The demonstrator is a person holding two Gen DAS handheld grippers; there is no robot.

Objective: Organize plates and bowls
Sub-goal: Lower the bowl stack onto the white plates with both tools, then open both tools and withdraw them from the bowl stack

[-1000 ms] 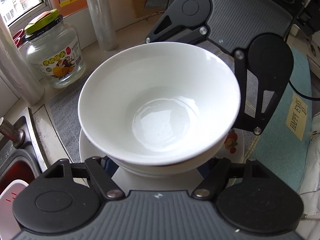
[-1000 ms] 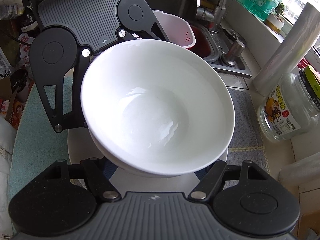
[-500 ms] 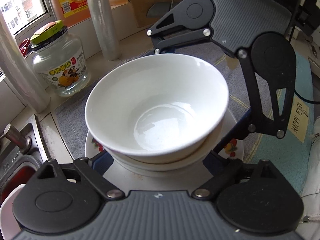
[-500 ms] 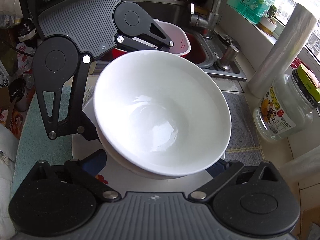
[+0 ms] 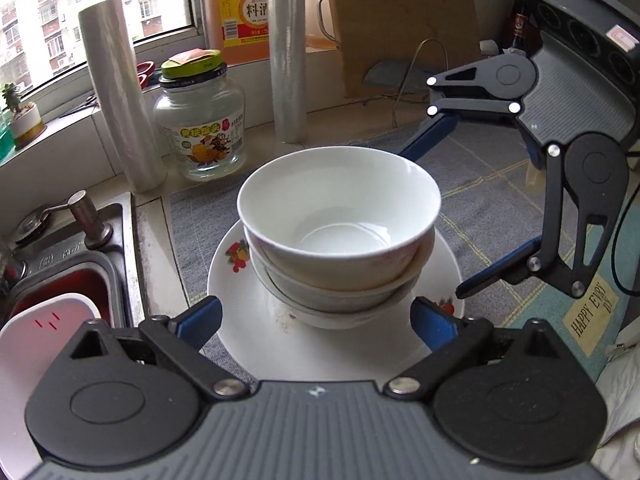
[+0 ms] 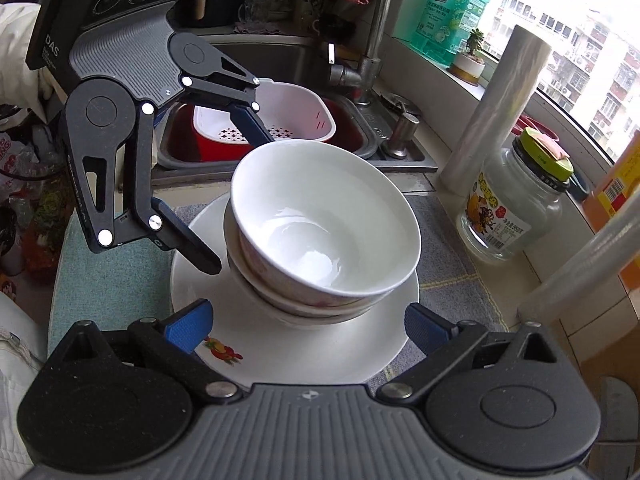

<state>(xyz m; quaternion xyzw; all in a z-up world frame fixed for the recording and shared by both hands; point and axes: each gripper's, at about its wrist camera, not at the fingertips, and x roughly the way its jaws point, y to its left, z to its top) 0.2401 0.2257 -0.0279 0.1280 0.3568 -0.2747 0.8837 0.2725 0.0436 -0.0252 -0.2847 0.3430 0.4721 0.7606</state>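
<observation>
A stack of white bowls (image 5: 340,216) stands on a white plate with fruit prints (image 5: 248,312) on a grey mat. The stack also shows in the right wrist view (image 6: 324,232), on the plate (image 6: 304,356). My left gripper (image 5: 316,320) is open and empty, its blue fingertips on either side of the plate's near edge, apart from the bowls. My right gripper (image 6: 308,328) is open and empty, facing the stack from the opposite side. Each gripper shows in the other's view, the right gripper (image 5: 436,216) and the left gripper (image 6: 236,192).
A glass jar (image 5: 200,120) with a green lid, two cling-film rolls (image 5: 120,96) and an orange bottle (image 5: 240,8) stand along the window sill. The sink (image 6: 280,128) holds a pink-white colander in a red basin, beside the tap (image 6: 372,48). A teal mat (image 5: 592,312) lies at the right.
Both grippers have pulled back and up from the bowl stack. The top bowl, tilted a second ago, now rests nested on the stack on the plate.
</observation>
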